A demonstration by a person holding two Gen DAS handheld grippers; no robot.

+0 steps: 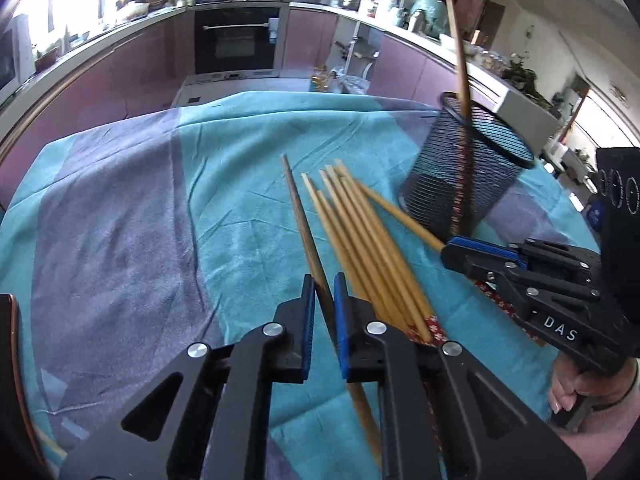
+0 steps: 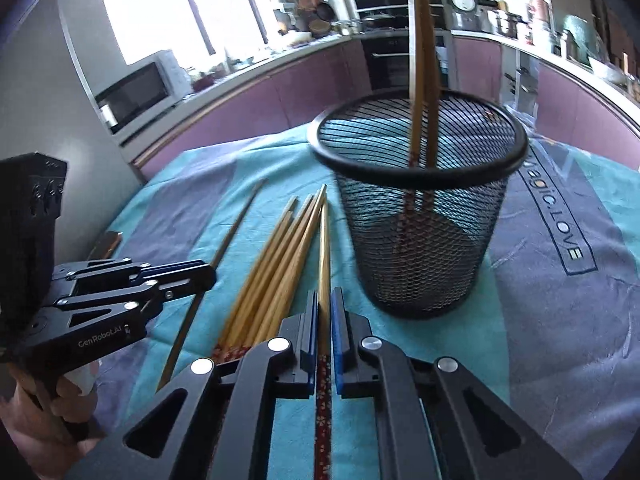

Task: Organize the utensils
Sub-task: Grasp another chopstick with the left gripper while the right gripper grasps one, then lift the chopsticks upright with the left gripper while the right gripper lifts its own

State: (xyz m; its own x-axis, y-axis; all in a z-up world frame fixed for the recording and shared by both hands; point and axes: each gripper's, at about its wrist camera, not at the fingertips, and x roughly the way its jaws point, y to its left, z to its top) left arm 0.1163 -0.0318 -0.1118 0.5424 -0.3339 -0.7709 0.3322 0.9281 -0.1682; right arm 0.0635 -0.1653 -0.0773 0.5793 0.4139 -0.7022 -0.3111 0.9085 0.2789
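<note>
Several pale wooden chopsticks [image 1: 360,232] [image 2: 276,264] lie in a fan on the teal and purple cloth [image 1: 120,220]. A thinner, darker chopstick [image 1: 298,208] [image 2: 236,220] lies to their left, and my left gripper [image 1: 323,284] [image 2: 208,274] is shut on it near its thick end. My right gripper [image 2: 325,296] [image 1: 446,250] is shut on the rightmost pale chopstick [image 2: 324,248] [image 1: 396,214], which has a red flowered end. Just beyond stands a black mesh cup [image 1: 460,184] [image 2: 420,240] with two chopsticks [image 2: 420,40] [image 1: 460,60] upright in it.
A dark flat object [image 1: 8,360] [image 2: 106,242] lies at the cloth's left edge. Purple kitchen cabinets, an oven [image 1: 236,40] and a microwave [image 2: 136,92] line the walls beyond the table. A hand [image 1: 580,392] holds the right gripper's handle.
</note>
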